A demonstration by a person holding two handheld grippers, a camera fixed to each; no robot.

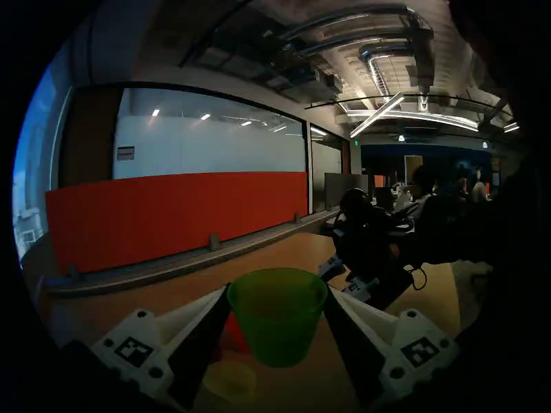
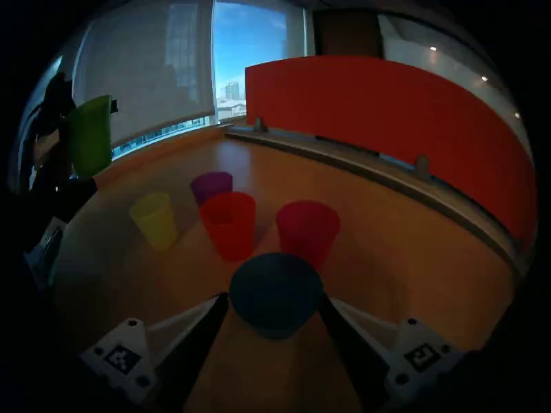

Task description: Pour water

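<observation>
Left gripper (image 1: 277, 294) jaws pinching green cup (image 1: 277, 323) raised above bench (image 1: 289, 251), right gripper (image 2: 274, 299) jaws pinching blue cup (image 2: 275, 289), yellow cup (image 2: 155, 219), purple cup (image 2: 211, 186), red cup (image 2: 229, 224), pink cup (image 2: 307, 230) standing on bench beyond.

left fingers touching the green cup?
Touching. Left gripper view: both fingers press the sides of the green cup, no gap visible.

red cup (image 1: 237, 337) mostly behind green cup (image 1: 277, 313), purple cup (image 2: 211, 184) half-hidden
</observation>
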